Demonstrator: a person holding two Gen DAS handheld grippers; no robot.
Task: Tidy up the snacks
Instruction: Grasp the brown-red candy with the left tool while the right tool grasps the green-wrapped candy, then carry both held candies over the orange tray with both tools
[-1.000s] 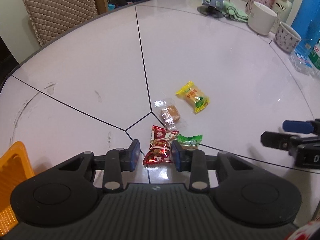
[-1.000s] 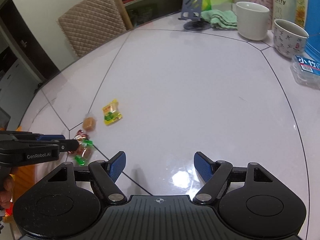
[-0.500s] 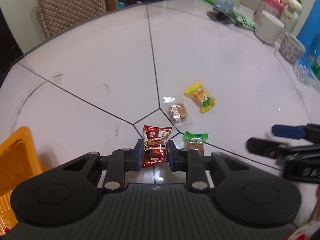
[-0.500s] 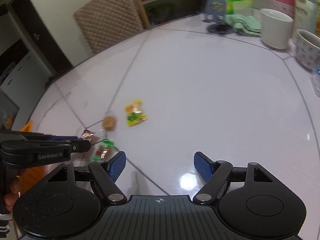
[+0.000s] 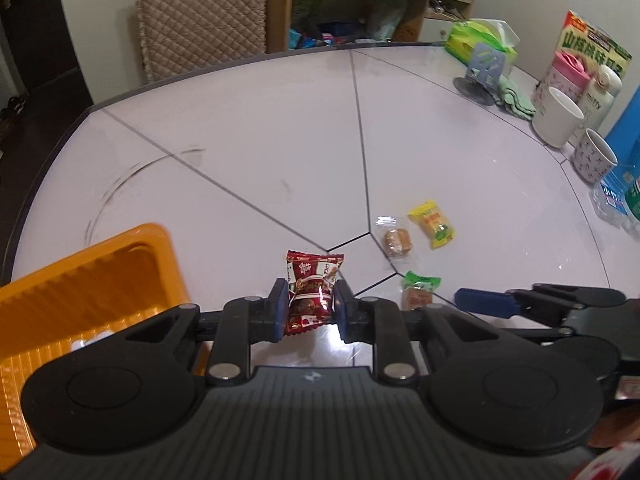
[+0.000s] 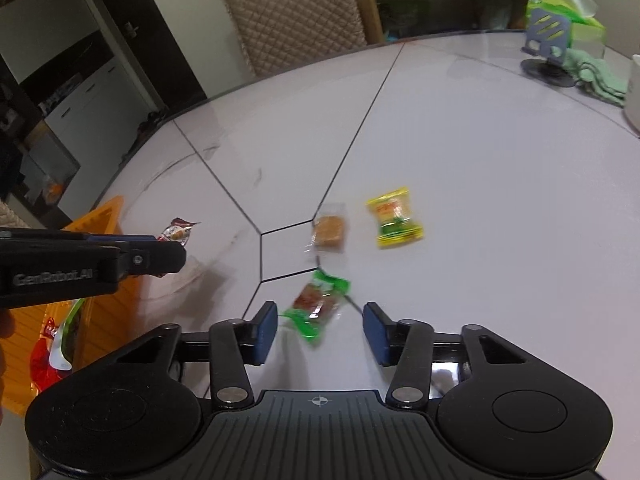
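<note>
My left gripper (image 5: 309, 312) is shut on a red snack packet (image 5: 311, 296) and holds it off the white table, just right of the orange tray (image 5: 80, 280). In the right wrist view the packet (image 6: 178, 232) pokes out past the left gripper's fingers (image 6: 160, 256). My right gripper (image 6: 320, 330) straddles a green-ended snack (image 6: 318, 306) lying on the table. Its jaws are closing, and the pads stand clear of the wrapper on both sides. A clear-wrapped brown cake (image 6: 330, 232) and a yellow packet (image 6: 394, 218) lie further ahead.
The orange tray (image 6: 100, 232) at the left holds a red packet (image 6: 44, 344). Along the table's far right stand a phone stand (image 5: 480, 76), a tissue pack (image 5: 480, 36), a green cloth (image 5: 514, 96), two mugs (image 5: 558, 122) and bottles. A quilted chair (image 6: 292, 12) sits behind the table.
The left gripper closed on the red packet, lifted it and carried it left toward the orange tray. The right gripper moved left over the green-ended snack and its jaws narrowed.
</note>
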